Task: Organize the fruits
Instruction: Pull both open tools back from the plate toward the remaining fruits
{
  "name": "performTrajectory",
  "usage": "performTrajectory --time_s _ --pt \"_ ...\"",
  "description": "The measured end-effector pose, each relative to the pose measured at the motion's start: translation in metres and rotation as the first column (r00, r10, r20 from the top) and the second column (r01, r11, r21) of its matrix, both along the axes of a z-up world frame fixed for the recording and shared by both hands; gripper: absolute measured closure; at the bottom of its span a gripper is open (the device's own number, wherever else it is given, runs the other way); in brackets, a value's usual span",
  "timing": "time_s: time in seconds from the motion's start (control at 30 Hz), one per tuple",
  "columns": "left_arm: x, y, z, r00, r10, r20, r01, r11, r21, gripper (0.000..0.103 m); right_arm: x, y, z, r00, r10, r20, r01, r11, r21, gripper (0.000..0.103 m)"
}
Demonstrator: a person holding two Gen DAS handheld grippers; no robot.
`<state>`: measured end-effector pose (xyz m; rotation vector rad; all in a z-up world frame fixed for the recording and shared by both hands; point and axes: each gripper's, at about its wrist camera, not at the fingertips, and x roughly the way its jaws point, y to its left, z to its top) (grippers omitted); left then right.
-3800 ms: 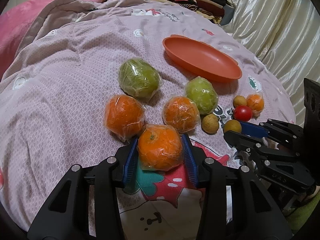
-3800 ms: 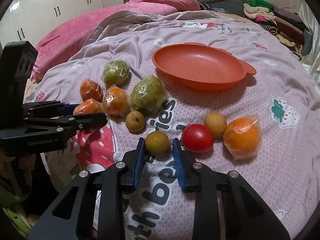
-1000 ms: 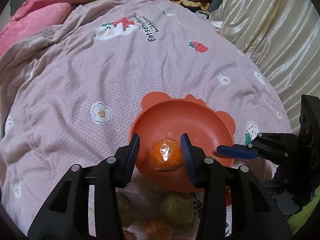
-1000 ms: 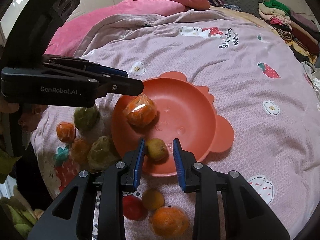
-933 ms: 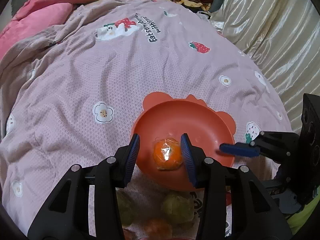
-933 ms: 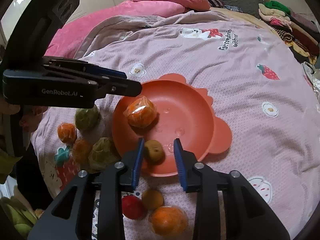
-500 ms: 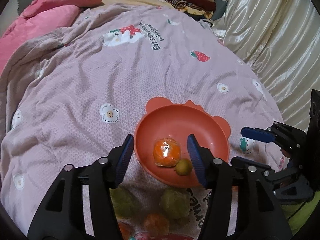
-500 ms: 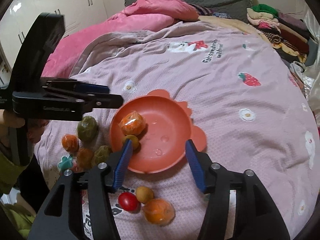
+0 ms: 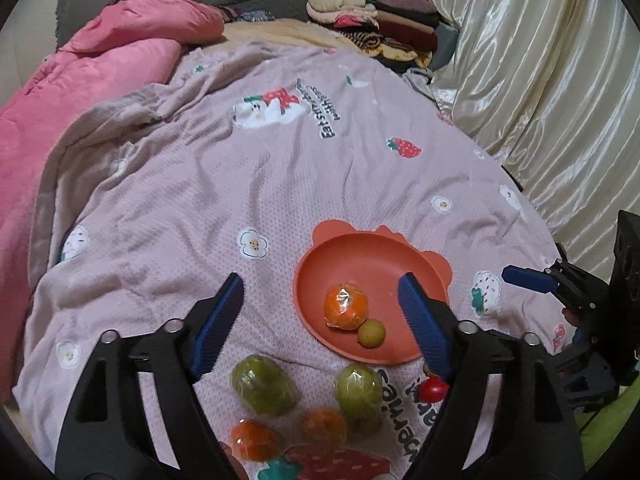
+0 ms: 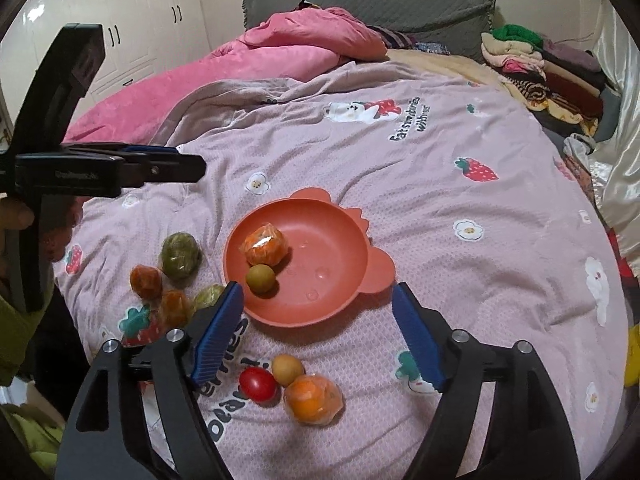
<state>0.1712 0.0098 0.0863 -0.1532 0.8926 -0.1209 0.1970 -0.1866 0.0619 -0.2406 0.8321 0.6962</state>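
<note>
Left hand-held gripper [image 9: 320,300], right hand-held gripper [image 10: 318,312]: jaws just opening, wide, empty.

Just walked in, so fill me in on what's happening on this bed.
A person with two handheld grippers is sorting fruit into an orange bowl. A wrapped orange and a small yellowish-green fruit lie in it. The left gripper and right gripper have just been opening, nothing between them. The other fruit waits on the bedspread.

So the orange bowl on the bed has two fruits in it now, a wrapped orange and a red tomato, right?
Not quite. The orange bowl holds the wrapped orange and a small yellow-green fruit. The red tomato lies on the blanket outside the bowl, as the right wrist view shows.
</note>
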Motion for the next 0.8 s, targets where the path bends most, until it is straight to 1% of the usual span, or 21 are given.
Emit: performTrajectory --time_s 0.07,0.17,0.37,0.57,0.8 --pt "-0.007 0.001 0.004 1.0 0.007 0.014 -0.008 1.0 0.008 0.026 -0.004 -0.002 0.002 1.0 -0.006 0.008 0.006 1.0 -0.001 0.022" --pt "-0.016 0.006 0.012 0.999 0.024 0.036 -0.025 1.0 0.013 0.02 -0.008 -0.004 0.005 1.0 -0.008 0.021 0.009 1.0 -0.003 0.02" --pt "-0.033 0.011 0.021 0.996 0.05 0.07 -0.052 0.998 0.025 0.018 -0.018 -0.006 0.011 0.999 -0.004 0.049 0.004 1.0 0.002 0.016" --pt "-0.046 0.007 0.018 0.995 0.055 0.084 -0.058 0.998 0.037 0.015 -0.025 -0.007 0.01 0.999 -0.003 0.048 0.003 1.0 -0.004 0.014" --pt "-0.061 0.004 0.008 0.995 0.057 0.077 -0.06 0.998 0.036 0.014 -0.035 -0.015 0.0 0.999 -0.002 0.036 0.003 1.0 -0.027 0.012"
